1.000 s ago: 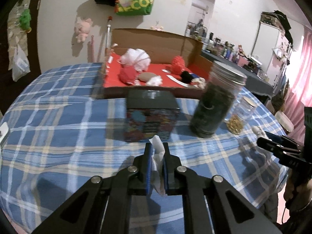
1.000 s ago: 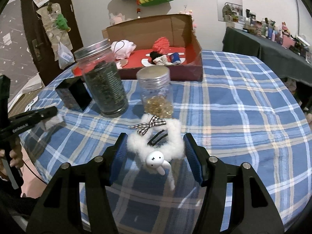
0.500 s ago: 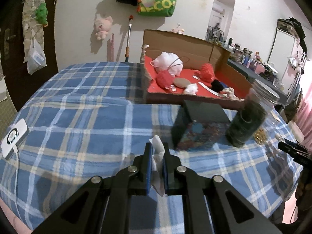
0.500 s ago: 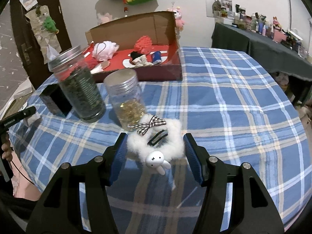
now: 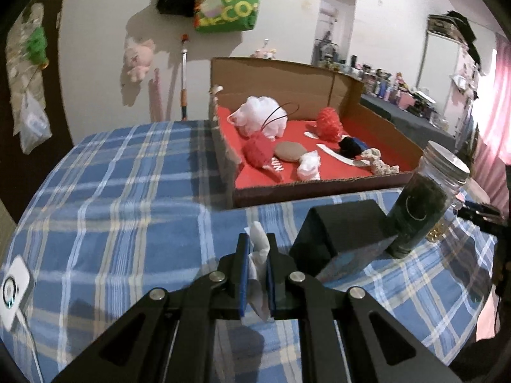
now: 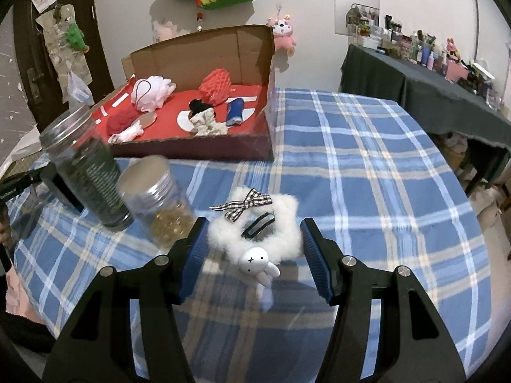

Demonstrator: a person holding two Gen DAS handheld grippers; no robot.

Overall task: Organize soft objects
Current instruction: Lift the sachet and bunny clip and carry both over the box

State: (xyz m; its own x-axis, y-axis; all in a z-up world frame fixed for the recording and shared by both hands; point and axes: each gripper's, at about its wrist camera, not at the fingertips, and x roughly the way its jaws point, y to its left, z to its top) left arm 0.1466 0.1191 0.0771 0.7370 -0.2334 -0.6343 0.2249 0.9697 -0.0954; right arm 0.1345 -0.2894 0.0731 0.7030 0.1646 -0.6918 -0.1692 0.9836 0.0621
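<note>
Blue plaid cloth, crossed with white and tan stripes, covers the round worktop (image 6: 367, 166). At its far side stands a shallow cardboard box (image 5: 287, 191) with a raised brown back flap and a red floor, holding a white mesh puff (image 5: 260, 116), a red knitted ball (image 5: 257, 150), a second red ridged ball (image 5: 329, 124), a flat grey oval, a black tuft and a pale knobbly cord. Near the box on the cloth are a matte black box (image 5: 345, 233), a tall clear jar (image 6: 84, 172) of dark leaves with a metal screw lid, and a shorter clear jar (image 6: 156, 198) with golden pieces at its bottom. The left gripper (image 5: 255, 274) is clenched tight on a crumpled white tissue (image 5: 258, 249), which pokes up above the blue pads and hangs below them, held over the cloth in front of the black box. The right gripper (image 6: 254, 255) stands about half open, its ribbed blue fingers (image 6: 194, 249) pressed against both sides of a fluffy white scrunchie (image 6: 255, 233) that carries a black-and-white checked bow, a black clip and a small smooth white rabbit figure; it is held above the cloth, just right of the short jar.
</note>
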